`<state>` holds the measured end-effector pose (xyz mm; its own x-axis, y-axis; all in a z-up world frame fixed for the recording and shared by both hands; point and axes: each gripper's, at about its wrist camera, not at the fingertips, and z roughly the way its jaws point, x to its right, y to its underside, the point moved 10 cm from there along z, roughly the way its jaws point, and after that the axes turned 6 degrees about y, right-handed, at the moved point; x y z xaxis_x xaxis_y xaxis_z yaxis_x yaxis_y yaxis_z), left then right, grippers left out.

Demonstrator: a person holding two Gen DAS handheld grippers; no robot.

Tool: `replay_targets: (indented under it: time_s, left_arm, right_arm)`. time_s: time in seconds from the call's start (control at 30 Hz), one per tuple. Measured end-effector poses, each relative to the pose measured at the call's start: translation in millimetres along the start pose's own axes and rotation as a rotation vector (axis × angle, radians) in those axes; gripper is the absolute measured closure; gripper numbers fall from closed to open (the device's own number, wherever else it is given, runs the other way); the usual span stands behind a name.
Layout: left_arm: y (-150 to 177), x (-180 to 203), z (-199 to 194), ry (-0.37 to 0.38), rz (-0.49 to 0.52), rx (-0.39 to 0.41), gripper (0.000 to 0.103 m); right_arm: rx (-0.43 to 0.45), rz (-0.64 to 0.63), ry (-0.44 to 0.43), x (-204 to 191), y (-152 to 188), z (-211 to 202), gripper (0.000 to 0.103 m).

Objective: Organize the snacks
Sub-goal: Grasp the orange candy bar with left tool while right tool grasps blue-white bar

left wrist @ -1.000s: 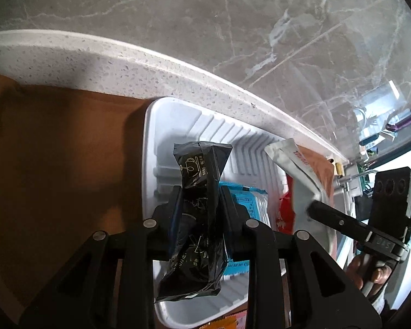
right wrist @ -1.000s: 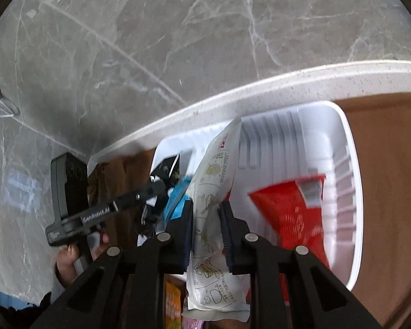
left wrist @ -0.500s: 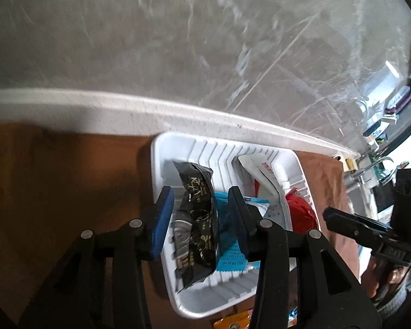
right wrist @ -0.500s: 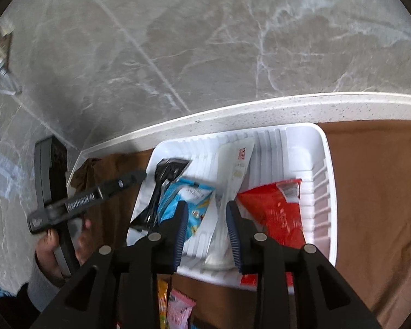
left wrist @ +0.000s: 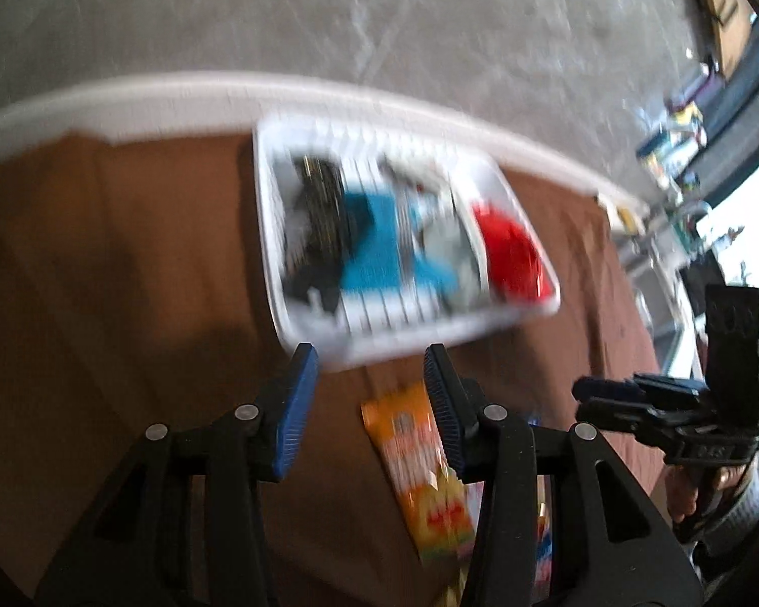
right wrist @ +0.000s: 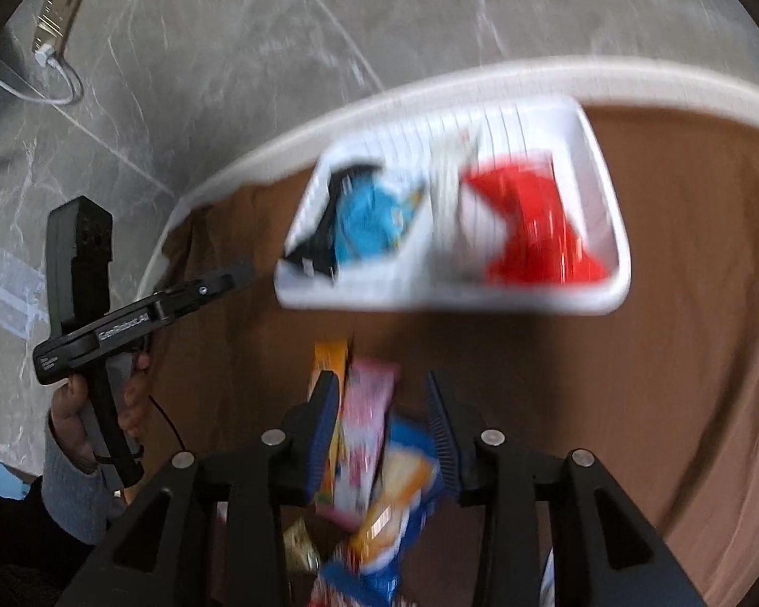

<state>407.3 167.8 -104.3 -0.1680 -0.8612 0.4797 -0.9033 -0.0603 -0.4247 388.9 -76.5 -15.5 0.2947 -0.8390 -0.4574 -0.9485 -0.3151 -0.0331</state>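
Note:
A white tray (left wrist: 265,232) (right wrist: 430,298) on the brown cloth holds a black packet (left wrist: 313,222) (right wrist: 319,237), a blue one (left wrist: 374,248) (right wrist: 369,217), a white one (left wrist: 445,243) (right wrist: 450,192) and a red one (left wrist: 511,253) (right wrist: 531,222). My left gripper (left wrist: 369,354) (right wrist: 243,268) hovers open and empty at the tray's near rim. My right gripper (right wrist: 383,379) (left wrist: 587,394) is opening its jaws, gripping nothing, above loose snacks: a pink packet (right wrist: 364,430), an orange packet (right wrist: 331,359) (left wrist: 410,435) and a blue-and-orange packet (right wrist: 399,495). Both views are motion-blurred.
The brown cloth (left wrist: 126,253) covers a counter with a white edge (left wrist: 177,86) against a grey marble wall (right wrist: 227,50). A wall socket with a white cable (right wrist: 55,15) sits at the upper left. Shelves with clutter (left wrist: 683,152) stand at the far right.
Both grippers let go of their packets, the black one and the white one, which now lie in the tray. Both have opened and pulled back and up from the tray.

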Motion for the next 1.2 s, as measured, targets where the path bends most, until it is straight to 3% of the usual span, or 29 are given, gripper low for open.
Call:
replay_targets:
  time_s: [0.2,0.37,0.8,1.03,1.2]
  left_arm:
    - [69,21,20,0.052,-0.026,-0.132,0.061]
    - [90,31,31,0.052,-0.032,-0.163,0.061]
    - [96,38,52,0.02,-0.029,-0.173,0.06]
    - [95,47,56,-0.011,0.033,-0.161,0.052]
    - [92,54,63,-0.032,0.076,-0.122,0.052]
  right_arm:
    - [-0.095,0.077,-0.019,10,51,20,0.064]
    - [-0.117,0.117,-0.05,8,65,29,0.064]
    - [-0.119,0.138,-0.041,9,70,38,0.062]
    - [-0.119,0.092,0.0,7,68,41,0.068]
    - [-0.116,0.092,0.003,6,67,41,0.068]
